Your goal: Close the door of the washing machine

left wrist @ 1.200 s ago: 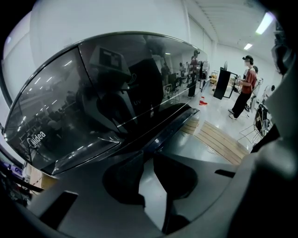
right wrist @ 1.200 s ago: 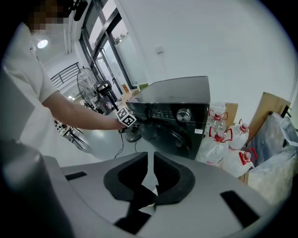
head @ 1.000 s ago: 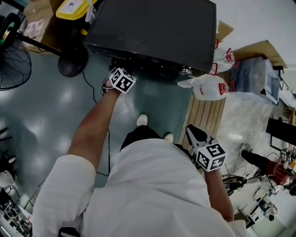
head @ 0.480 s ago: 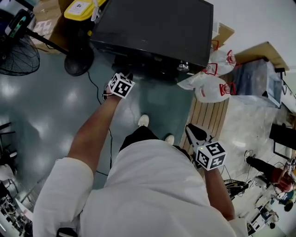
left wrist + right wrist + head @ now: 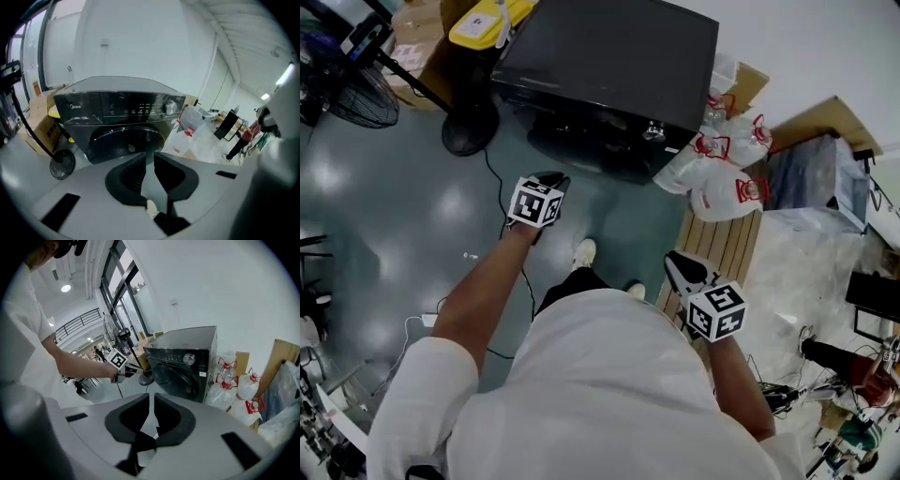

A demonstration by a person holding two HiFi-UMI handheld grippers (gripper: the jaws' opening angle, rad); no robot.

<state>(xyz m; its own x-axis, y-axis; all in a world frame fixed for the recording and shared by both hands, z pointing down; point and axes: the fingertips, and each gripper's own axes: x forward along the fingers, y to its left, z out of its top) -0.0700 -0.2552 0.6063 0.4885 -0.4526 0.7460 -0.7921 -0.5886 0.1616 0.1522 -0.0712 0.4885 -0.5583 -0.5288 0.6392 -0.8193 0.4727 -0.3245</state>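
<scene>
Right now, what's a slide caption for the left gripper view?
Empty left hand-held gripper faces the black washing machine, its round door apparently closed.

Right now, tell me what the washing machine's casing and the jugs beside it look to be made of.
Washing machine: dark grey casing with a soft sheen, probably painted sheet metal. Its door reflects like glossy plastic or glass. Jugs: translucent plastic, with cloudy walls and red handles.
</scene>
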